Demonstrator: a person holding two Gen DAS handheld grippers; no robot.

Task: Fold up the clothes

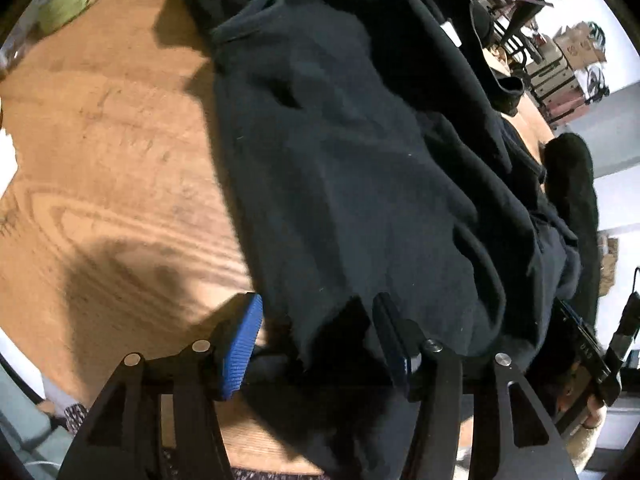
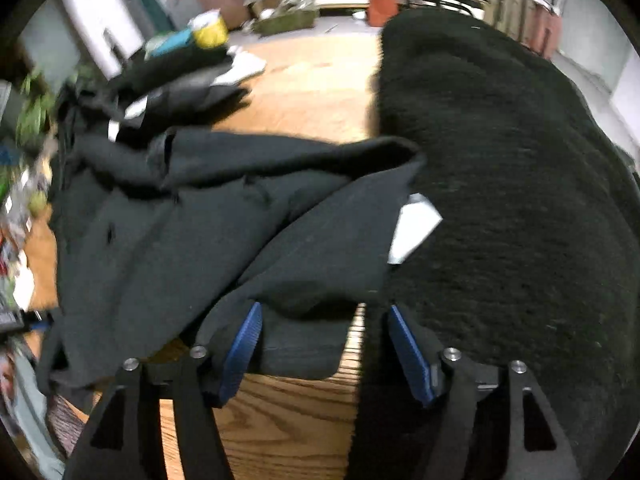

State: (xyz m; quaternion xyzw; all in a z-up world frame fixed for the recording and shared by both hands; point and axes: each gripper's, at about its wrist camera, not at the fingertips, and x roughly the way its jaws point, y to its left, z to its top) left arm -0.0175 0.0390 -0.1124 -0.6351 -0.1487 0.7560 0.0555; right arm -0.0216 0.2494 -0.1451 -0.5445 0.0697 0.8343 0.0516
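Left wrist view: bare wooden bench is seen on the left, with a dark shadow cast near the left gripper. The jaws are spread apart; a blue pad is visible on the left finger, while the right finger is largely covered by cloth. A dark navy garment is draped down the middle of the bench, and its ragged lower hem hangs into the gap between the jaws. Whether the hem is touched by either pad cannot be told. At the far right edge, a second device held in a hand is partly seen.

Right wrist view: at the left, the same dark garment is spread in loose folds over the bench, with one edge hanging off the near left side. Farther back on the bench, a pile of dark clothes is seen, with a yellow tub behind it. The right gripper is held with jaws released and wide apart; a fold of the garment lies between the blue pads, not pinched. A white label is shown at the garment's right edge. The right side is filled by a black fleecy cloth, just beside the right finger.
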